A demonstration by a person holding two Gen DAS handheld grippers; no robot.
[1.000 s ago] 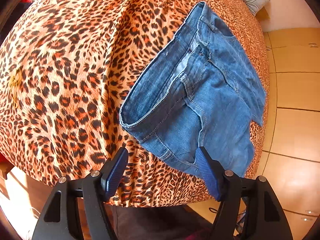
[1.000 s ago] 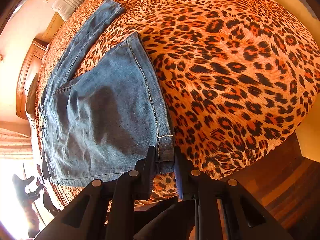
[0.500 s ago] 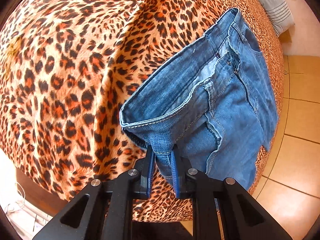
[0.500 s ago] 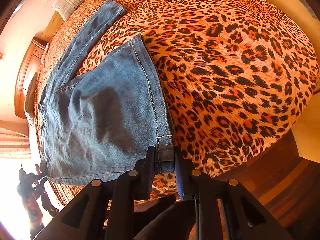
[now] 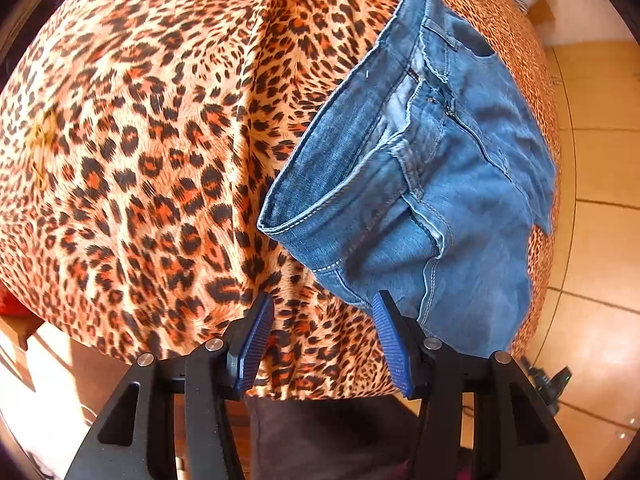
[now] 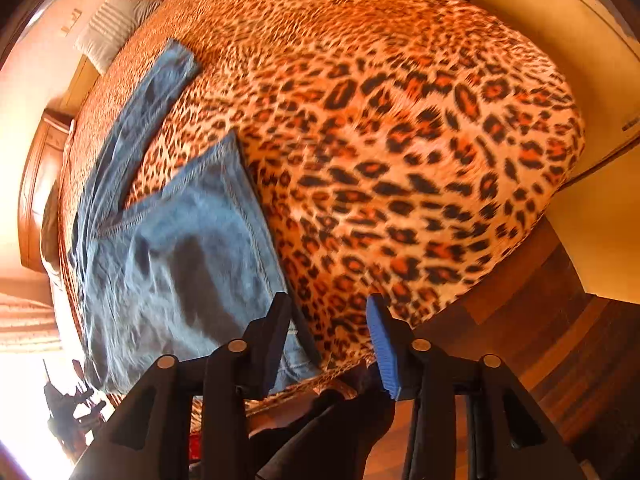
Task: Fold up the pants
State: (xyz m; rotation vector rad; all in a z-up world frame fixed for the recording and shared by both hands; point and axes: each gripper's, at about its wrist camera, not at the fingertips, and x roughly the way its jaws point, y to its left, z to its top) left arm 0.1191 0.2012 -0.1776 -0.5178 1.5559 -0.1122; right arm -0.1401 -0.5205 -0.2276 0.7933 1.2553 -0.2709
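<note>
Blue jeans (image 5: 420,184) lie on a leopard-print bed (image 5: 140,140), waistband end near me in the left wrist view, fly and zipper showing. My left gripper (image 5: 322,320) is open and empty, just short of the waistband edge, over the bed's near edge. In the right wrist view the jeans (image 6: 180,256) lie flat with one leg spread toward the far pillow. My right gripper (image 6: 330,320) is open and empty; its left finger sits over the leg's hem corner, the right finger over bare bedspread (image 6: 400,140).
A striped pillow (image 6: 108,28) lies at the bed's far end. Tiled floor (image 5: 600,240) runs along the bed's right side in the left wrist view. Dark wooden floor (image 6: 540,340) lies beyond the bed's edge in the right wrist view. A wooden cabinet (image 6: 40,184) stands at left.
Both grippers have opened and let go of the jeans. The left one had shut on the waistband half a second ago; the right one had held the hem. The jeans now lie on the bed.
</note>
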